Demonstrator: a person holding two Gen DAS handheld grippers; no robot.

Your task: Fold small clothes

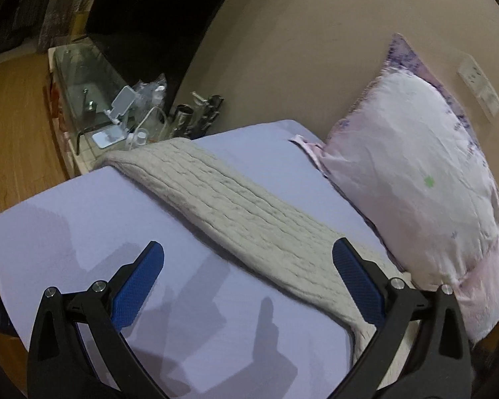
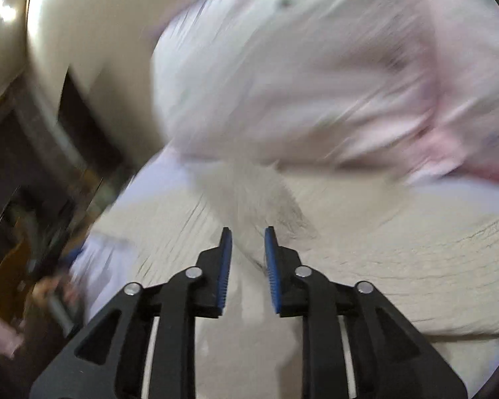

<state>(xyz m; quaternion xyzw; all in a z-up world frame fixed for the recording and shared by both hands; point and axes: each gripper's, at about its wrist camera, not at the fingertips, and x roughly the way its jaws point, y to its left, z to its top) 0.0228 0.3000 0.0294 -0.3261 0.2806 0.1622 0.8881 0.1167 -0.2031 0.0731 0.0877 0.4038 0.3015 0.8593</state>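
Left wrist high over bed (image 1: 83, 206), right wrist low, both facing pillow (image 1: 412, 179)

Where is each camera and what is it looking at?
Left wrist: sits on the left tongs, looking across the bed at the knit, pillow and wall; its open fingers show.
Right wrist: sits on the right tongs, blurred, close over the knit facing the pillow; its fingers show, narrowly apart.
Both see the knit, pillow and bed.

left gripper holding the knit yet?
No: the left gripper is wide open above the bed, and the beige knit garment lies flat, ungrasped.
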